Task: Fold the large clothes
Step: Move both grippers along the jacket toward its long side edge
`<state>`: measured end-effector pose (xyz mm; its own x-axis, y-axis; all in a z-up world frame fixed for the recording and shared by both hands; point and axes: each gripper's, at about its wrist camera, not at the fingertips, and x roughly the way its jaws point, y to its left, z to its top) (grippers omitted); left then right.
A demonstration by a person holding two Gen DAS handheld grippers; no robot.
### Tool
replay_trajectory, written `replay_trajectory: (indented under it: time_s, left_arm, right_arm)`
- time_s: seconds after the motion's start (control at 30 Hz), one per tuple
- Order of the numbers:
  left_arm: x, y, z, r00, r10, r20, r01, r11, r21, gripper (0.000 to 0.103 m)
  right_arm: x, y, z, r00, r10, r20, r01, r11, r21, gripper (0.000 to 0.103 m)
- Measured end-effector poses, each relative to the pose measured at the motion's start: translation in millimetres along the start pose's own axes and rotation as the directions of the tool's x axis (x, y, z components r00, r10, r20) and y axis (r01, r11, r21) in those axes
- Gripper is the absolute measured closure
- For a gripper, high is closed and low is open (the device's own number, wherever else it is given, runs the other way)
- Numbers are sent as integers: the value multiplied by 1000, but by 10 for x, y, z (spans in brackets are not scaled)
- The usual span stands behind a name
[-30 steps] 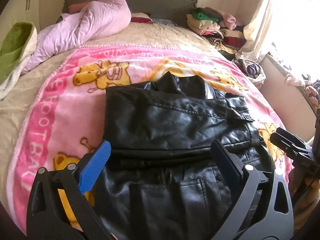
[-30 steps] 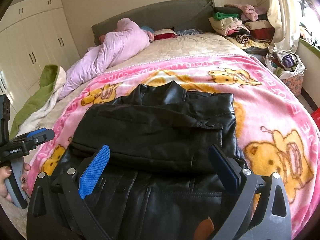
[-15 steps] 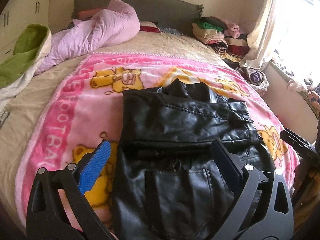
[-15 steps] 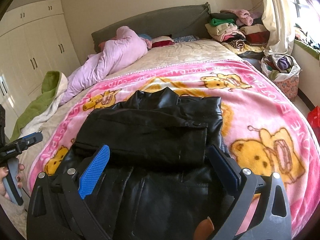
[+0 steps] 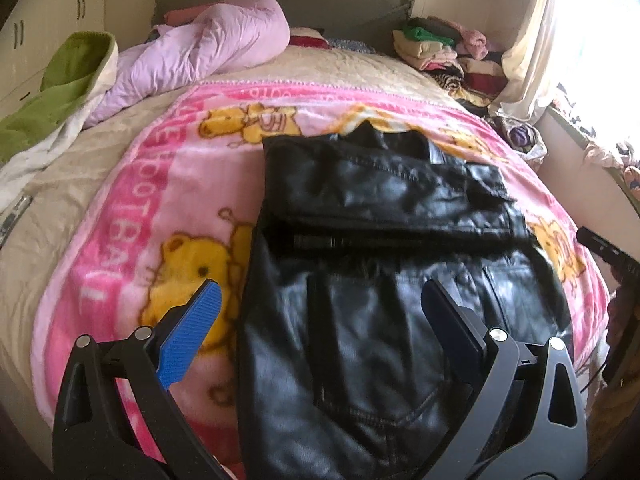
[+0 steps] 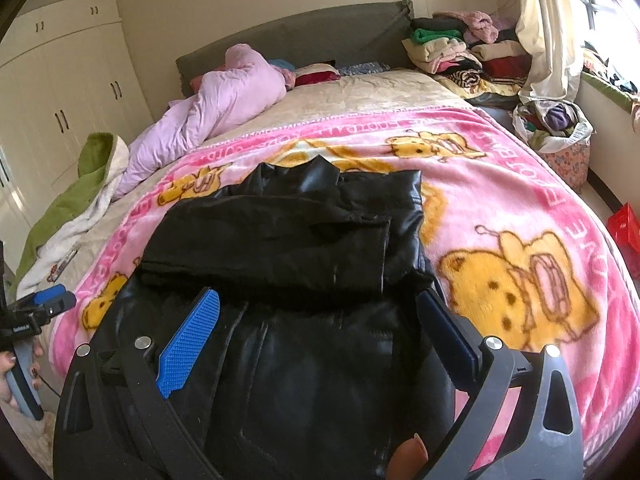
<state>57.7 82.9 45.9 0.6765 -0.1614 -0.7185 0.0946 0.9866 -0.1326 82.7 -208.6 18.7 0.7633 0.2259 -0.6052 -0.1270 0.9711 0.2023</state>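
Sunlit from a curtained window (image 6: 548, 28) on the right, the bedroom held a wide bed (image 5: 352, 68) spread with a pink cartoon-bear blanket (image 5: 132, 216). A black leather jacket (image 5: 384, 208) lay in the middle of that blanket, its sleeves folded across the chest and its collar toward the far headboard (image 6: 304, 36). Both claws hung above the jacket's near hem, touching nothing: the left claw (image 5: 320, 328) spread wide, the right claw (image 6: 320, 332) likewise spread. A rumpled lilac duvet (image 5: 208, 48) lay at the far left, a green-lined blanket (image 5: 60, 92) beyond it at the bed's left edge. Stacked folded clothes (image 6: 460, 52) sat at the far right corner, near a bag of laundry (image 6: 556, 128).
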Motion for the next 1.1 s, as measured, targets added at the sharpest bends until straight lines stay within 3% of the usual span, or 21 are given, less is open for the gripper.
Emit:
replay_trajectory:
  time_s: [0.8, 1.1]
  left_arm:
    - [122, 294, -705, 986, 37, -159, -49, 996, -71, 9]
    - [131, 431, -915, 977, -31, -209, 3, 991, -136, 9]
  right_arm:
    - [-100, -57, -470, 996, 2, -92, -5, 1000, -30, 4]
    - [-125, -101, -636, 990, 6, -142, -15, 998, -58, 4]
